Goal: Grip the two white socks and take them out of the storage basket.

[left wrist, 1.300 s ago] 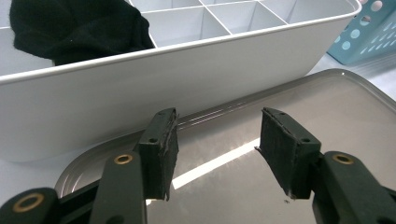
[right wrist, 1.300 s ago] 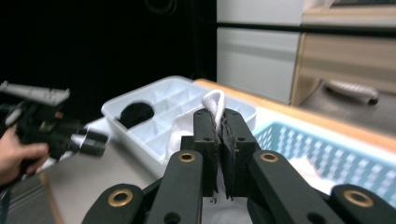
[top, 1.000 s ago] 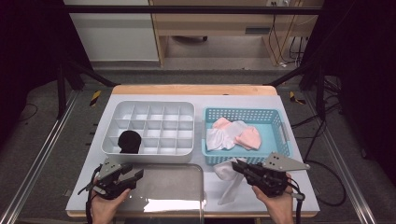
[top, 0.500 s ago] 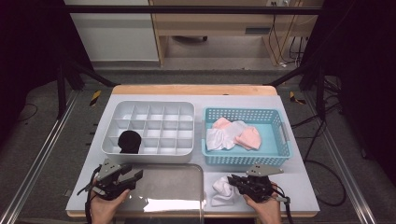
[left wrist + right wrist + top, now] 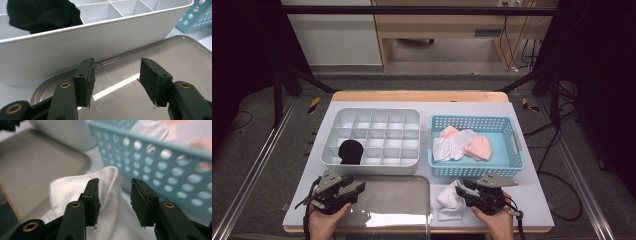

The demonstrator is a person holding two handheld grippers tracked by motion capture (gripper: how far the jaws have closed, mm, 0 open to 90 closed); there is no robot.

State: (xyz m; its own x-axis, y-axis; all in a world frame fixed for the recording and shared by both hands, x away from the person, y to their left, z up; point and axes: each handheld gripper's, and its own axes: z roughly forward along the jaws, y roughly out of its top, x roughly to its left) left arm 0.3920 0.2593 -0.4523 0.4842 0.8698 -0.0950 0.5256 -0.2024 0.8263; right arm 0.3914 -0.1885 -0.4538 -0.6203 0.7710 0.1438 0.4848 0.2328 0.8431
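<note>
Your left gripper [image 5: 354,190] hovers over the near-left metal tray [image 5: 397,200], fingers wide and empty. Your right gripper [image 5: 114,198] has its fingers parted around a fold of the white sock [image 5: 82,187] on the counter [image 5: 532,200], just near of the blue basket [image 5: 517,145].

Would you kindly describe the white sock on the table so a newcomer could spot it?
Start at the blue basket. In front of its near wall, beside the tray, lies a crumpled white sock. It alone lies loose on the table, outside any container.
</note>
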